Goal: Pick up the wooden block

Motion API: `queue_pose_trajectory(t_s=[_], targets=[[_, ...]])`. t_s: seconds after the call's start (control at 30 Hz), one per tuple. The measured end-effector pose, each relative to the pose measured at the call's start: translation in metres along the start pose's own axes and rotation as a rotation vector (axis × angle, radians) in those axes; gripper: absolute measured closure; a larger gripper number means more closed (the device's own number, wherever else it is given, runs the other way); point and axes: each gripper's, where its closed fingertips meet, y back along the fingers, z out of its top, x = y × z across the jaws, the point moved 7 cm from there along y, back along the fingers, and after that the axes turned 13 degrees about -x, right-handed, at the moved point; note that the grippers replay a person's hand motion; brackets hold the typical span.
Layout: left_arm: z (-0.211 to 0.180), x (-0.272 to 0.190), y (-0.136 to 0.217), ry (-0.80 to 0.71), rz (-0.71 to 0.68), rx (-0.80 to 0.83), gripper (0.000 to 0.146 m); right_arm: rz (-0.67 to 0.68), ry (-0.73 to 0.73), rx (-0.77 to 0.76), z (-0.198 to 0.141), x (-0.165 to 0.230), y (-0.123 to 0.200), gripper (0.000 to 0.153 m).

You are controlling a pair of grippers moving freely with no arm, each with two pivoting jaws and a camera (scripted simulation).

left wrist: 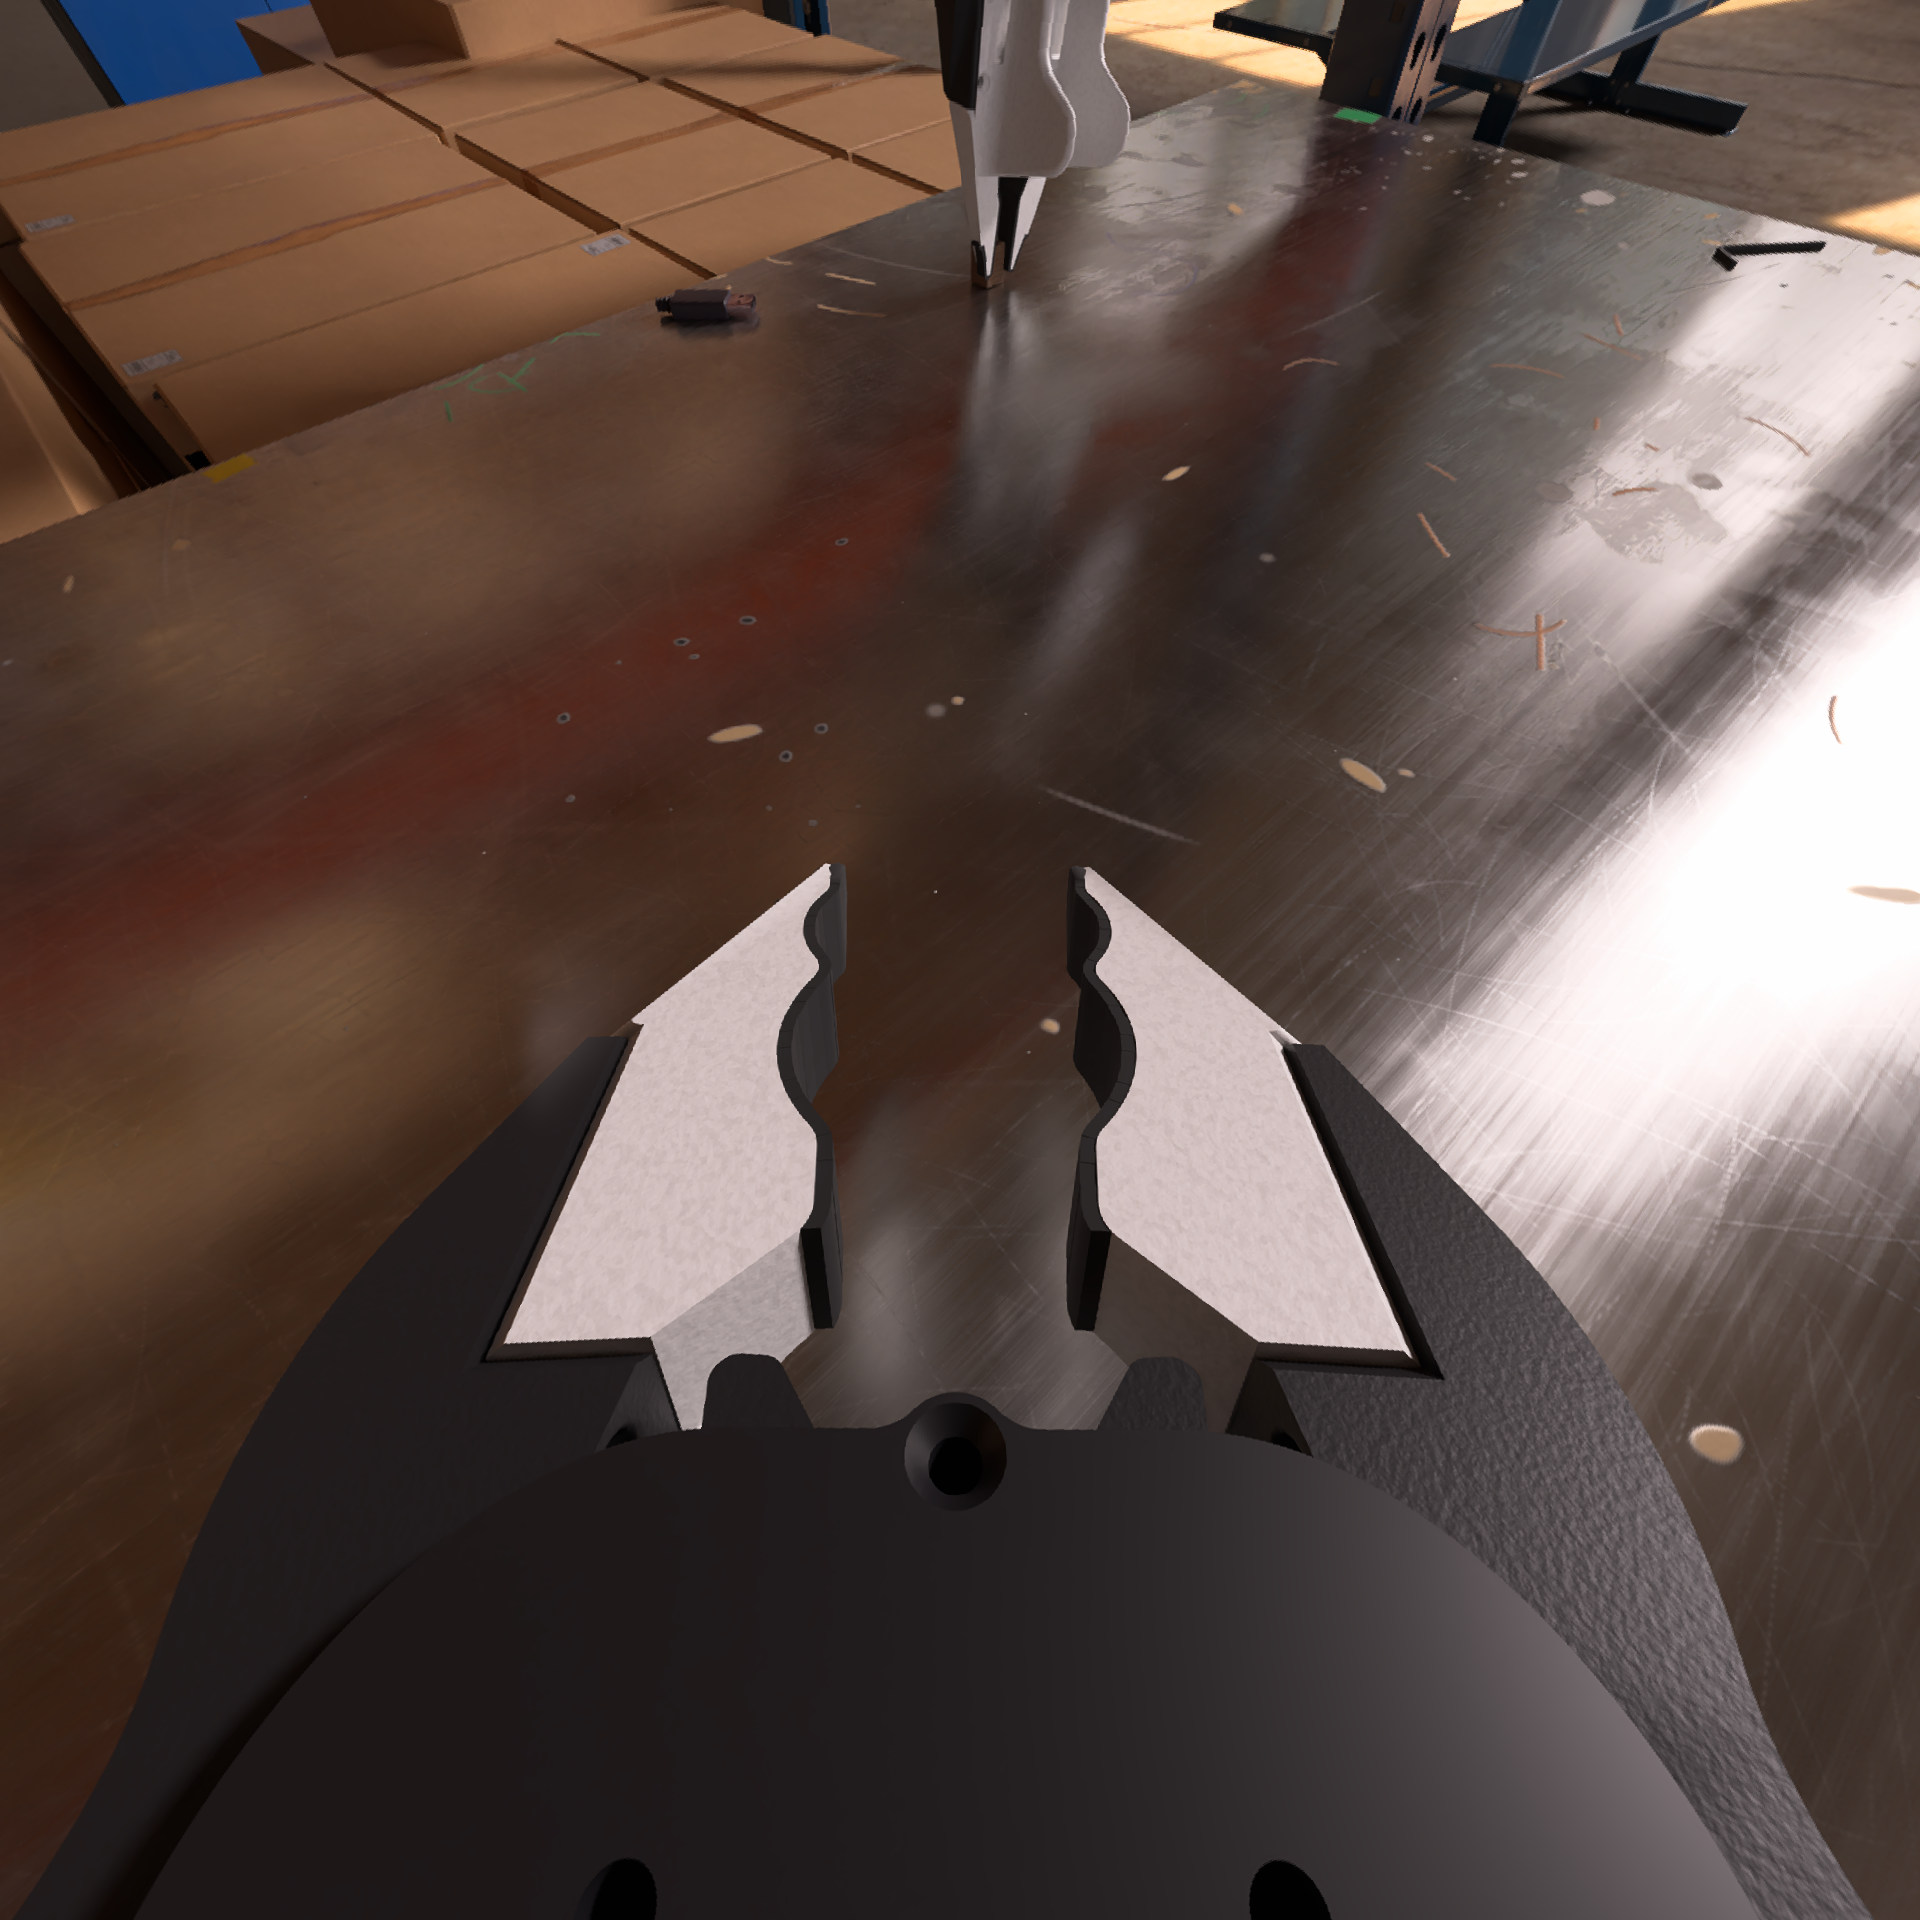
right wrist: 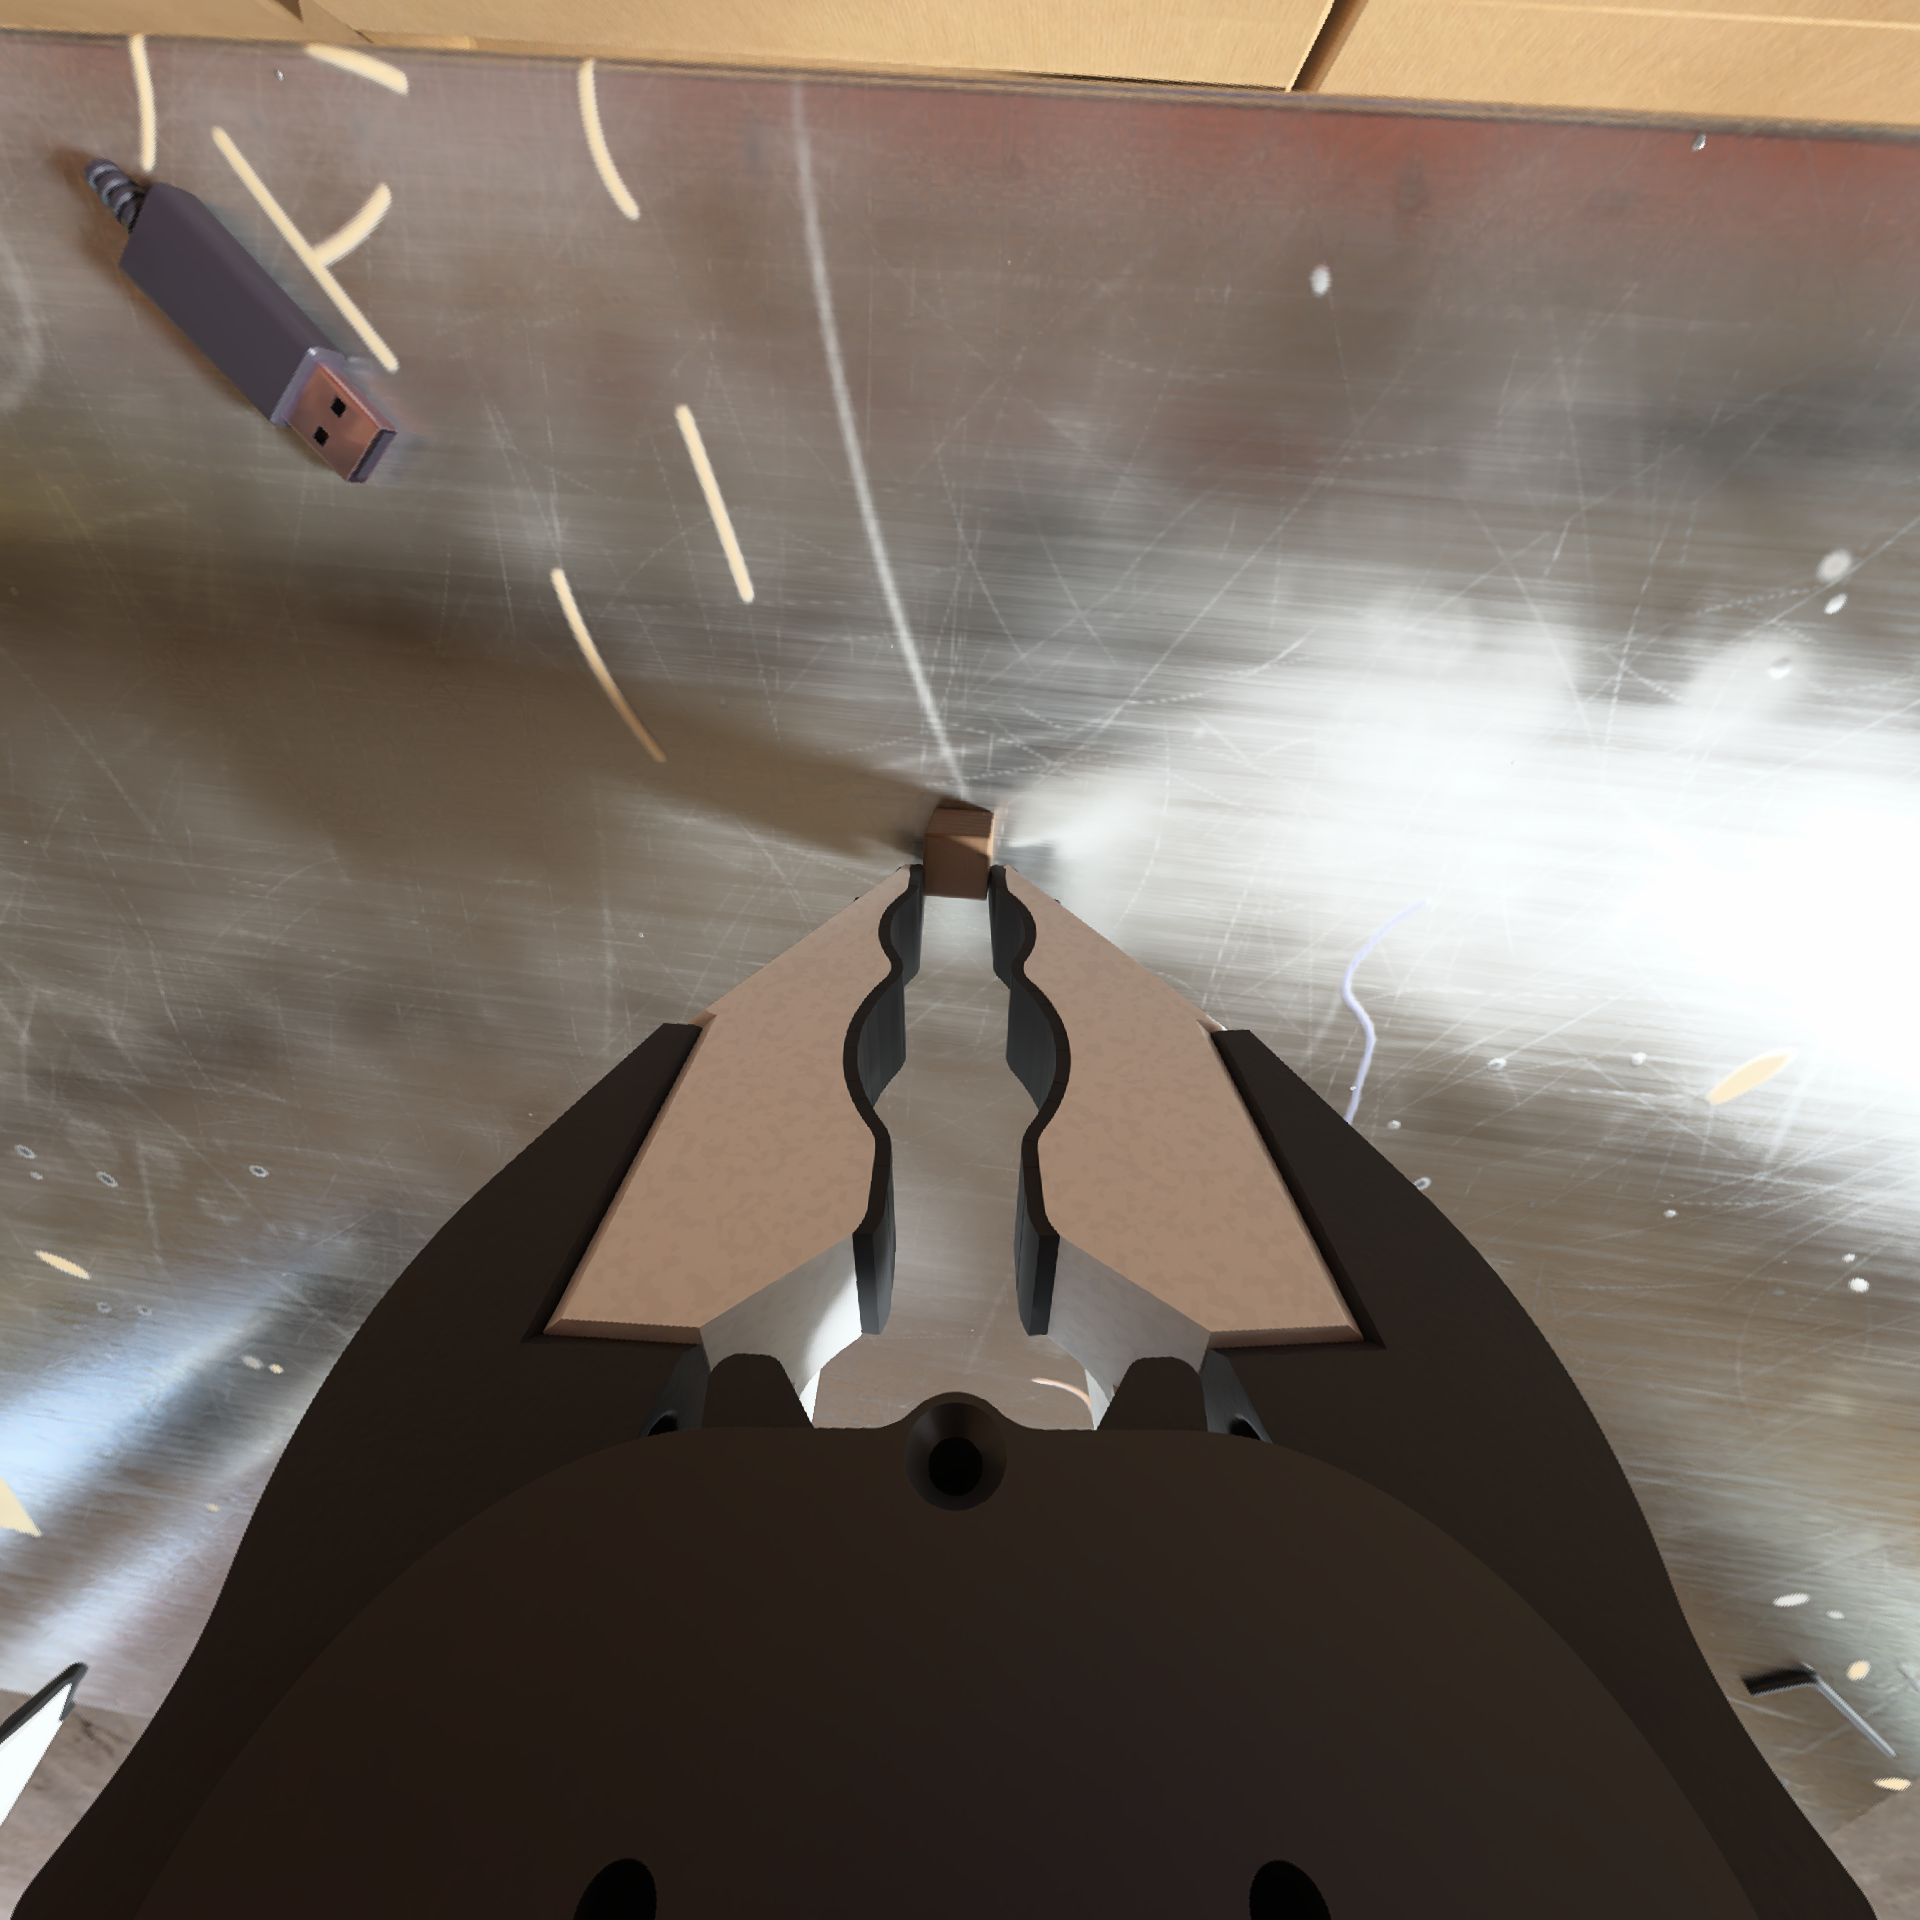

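The wooden block [right wrist: 958, 852] is a small tan cube on the scratched metal table [right wrist: 1351, 416]. My right gripper [right wrist: 956, 881] points down at the table, and its jaws are closed on the block's two sides at the very fingertips. In the left wrist view the right gripper [left wrist: 992, 260] stands upright at the far side of the table, with the block [left wrist: 988, 276] between its tips at table level. My left gripper [left wrist: 956, 883] is open and empty, low over the near middle of the table [left wrist: 1143, 623].
A dark USB plug [right wrist: 260, 322] lies left of the block and also shows in the left wrist view [left wrist: 707, 304]. Cardboard boxes [left wrist: 312, 208] stand beyond the table's far left edge. A black hex key [left wrist: 1766, 249] lies at the far right. A blue metal frame [left wrist: 1507, 62] stands behind.
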Motion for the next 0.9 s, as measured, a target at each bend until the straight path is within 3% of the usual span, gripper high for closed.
queue_pose_trajectory(t_s=[0.17,0.37,0.5,0.57,0.7,0.9], targets=[[0.000,0.002,0.001,0.009,0.003,-0.001,0.104,0.015,-0.012,0.010,0.001,0.001,0.021,0.141],[-0.001,0.005,0.003,0.040,-0.007,-0.001,0.104,0.048,0.053,-0.206,0.014,-0.013,0.134,0.141],[0.001,0.004,0.005,0.023,-0.003,-0.012,0.104,-0.043,0.034,-0.237,-0.014,-0.072,0.184,0.141],[0.001,0.003,0.005,0.004,0.000,-0.019,0.104,-0.078,-0.007,-0.139,-0.045,-0.103,0.177,0.141],[0.002,0.001,0.004,-0.020,0.008,-0.025,0.102,-0.044,-0.063,0.006,-0.104,-0.138,0.123,0.141],[0.004,0.002,0.000,-0.047,0.026,-0.038,0.094,-0.028,-0.127,0.017,-0.126,-0.152,0.071,0.141]])
